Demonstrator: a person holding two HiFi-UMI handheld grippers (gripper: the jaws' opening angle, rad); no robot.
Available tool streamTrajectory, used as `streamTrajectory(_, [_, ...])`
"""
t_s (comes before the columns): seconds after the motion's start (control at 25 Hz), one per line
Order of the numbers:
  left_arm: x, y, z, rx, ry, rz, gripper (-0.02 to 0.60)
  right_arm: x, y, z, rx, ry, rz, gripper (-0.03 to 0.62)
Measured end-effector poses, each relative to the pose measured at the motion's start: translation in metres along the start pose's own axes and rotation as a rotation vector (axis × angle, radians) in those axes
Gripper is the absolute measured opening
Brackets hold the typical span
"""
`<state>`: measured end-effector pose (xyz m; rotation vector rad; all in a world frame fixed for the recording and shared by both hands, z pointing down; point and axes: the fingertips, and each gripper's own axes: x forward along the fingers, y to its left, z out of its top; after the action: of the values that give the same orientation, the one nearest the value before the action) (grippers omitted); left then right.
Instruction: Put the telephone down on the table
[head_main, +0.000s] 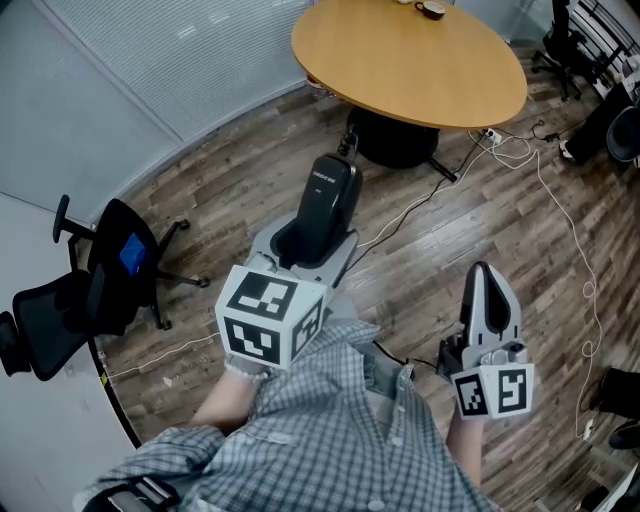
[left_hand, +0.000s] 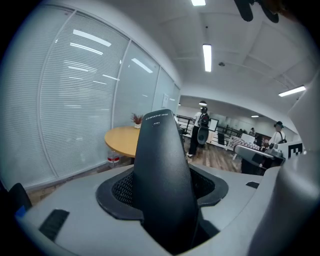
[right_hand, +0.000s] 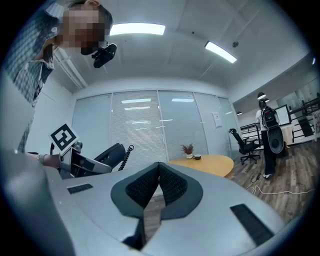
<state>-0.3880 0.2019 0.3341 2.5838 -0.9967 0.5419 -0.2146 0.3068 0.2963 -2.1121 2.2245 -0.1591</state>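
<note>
Telephone (head_main: 330, 195), clamped in the left gripper (head_main: 315, 238), points lengthwise toward the table (head_main: 420, 70), well short of it; right gripper (head_main: 487, 290) pinched together, empty.

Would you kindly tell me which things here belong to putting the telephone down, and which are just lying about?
Part of the job:
- telephone handset, clamped in the left gripper
- round wooden table, the place to set it

Just lying about:
- office chair
- floor cables
- cup on the table
- right gripper, shut with nothing in it
</note>
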Motion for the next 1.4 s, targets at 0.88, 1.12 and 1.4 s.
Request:
streamTrajectory(0.88, [0.129,-0.01,0.057,0.022,0.014,-0.102,0.279,0.068,-0.095,0.008,0.023,0.006,-0.084,0.009])
streamTrajectory(1.12, [0.178,0.005,0.089,0.028,0.022,-0.115,0.279,0.118,-0.121,0.016,0.025,0.0,-0.088,0.009])
streamTrajectory(1.4, [0.227,0.034,0.121,0.043,0.018,-0.12,0.279,0.179,-0.146,0.022,0.03,-0.016,-0.097,0.009])
